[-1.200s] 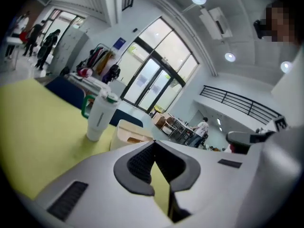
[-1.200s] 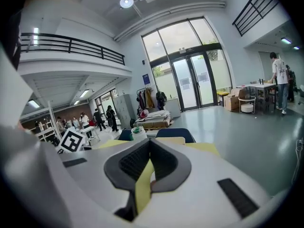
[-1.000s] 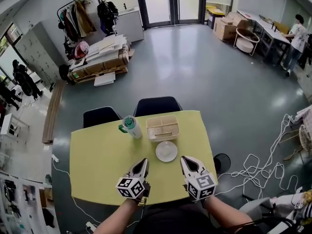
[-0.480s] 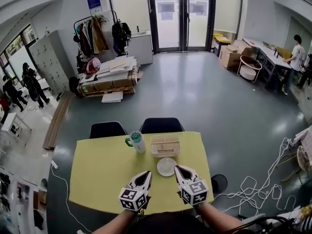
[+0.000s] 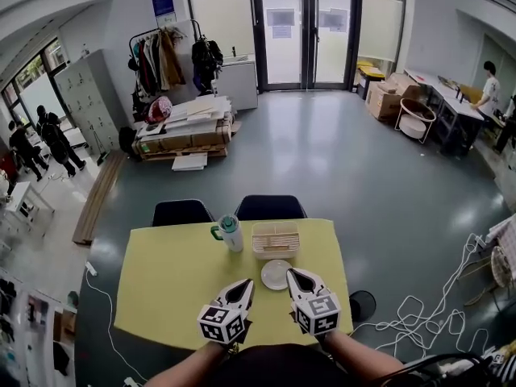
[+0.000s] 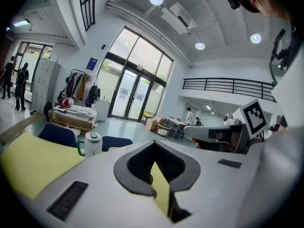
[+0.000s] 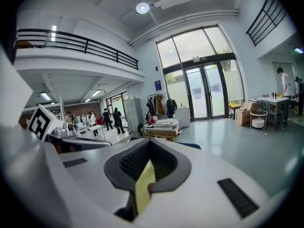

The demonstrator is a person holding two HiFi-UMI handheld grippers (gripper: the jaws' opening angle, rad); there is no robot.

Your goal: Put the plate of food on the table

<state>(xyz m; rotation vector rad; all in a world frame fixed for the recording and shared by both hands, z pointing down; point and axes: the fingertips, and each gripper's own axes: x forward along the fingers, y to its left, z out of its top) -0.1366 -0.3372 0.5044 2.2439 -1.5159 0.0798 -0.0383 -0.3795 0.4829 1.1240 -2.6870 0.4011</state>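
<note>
Head view, items:

- Counter (image 5: 161, 285): yellow top.
- Plate (image 5: 272, 275): white, flat on the counter at 3 o'clock from its centre.
- Slatted basket (image 5: 275, 239): at 12 o'clock of the plate, just beside it.
- Lidded green-handled cup (image 5: 230, 232): upright at 10 o'clock of the plate.
- Left tongs (image 5: 245, 285): closed on nothing, at 8 o'clock of the plate, apart from it.
- Right tongs (image 5: 293, 274): closed on nothing, tip just beside the plate's rim at 3 o'clock.
- Two dark chairs (image 5: 182, 212): at the counter's far edge.
</note>
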